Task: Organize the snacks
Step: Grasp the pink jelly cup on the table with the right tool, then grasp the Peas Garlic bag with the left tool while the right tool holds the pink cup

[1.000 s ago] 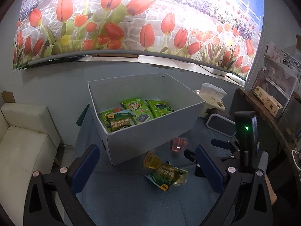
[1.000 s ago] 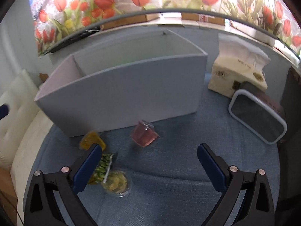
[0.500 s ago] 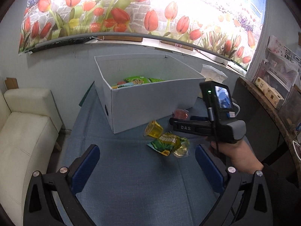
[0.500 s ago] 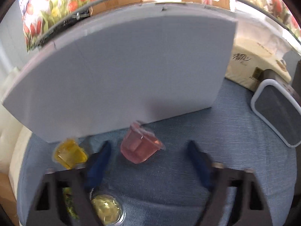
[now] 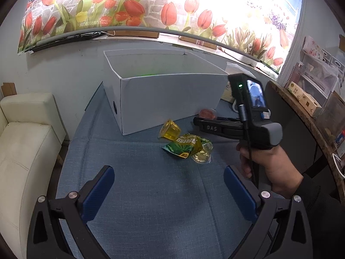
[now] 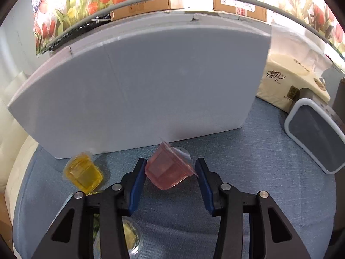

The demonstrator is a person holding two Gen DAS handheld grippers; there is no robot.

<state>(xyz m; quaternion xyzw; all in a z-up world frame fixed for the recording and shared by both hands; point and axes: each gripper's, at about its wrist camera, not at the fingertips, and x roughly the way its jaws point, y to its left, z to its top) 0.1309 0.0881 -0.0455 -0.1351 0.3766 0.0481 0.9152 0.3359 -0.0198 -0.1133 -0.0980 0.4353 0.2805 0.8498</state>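
A storage box (image 5: 170, 99) is set on the table (image 5: 151, 194). Before its front wall, a jelly cup (image 6: 168, 168) is lain tilted; to its left a second jelly cup (image 6: 84, 172) is found, with a snack packet (image 5: 183, 146) just before that. Right of the box, a tissue pack (image 6: 286, 82) is placed.

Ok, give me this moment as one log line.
right gripper: closing around pink jelly cup, left pad touching | left gripper: open, empty | box: behind cup
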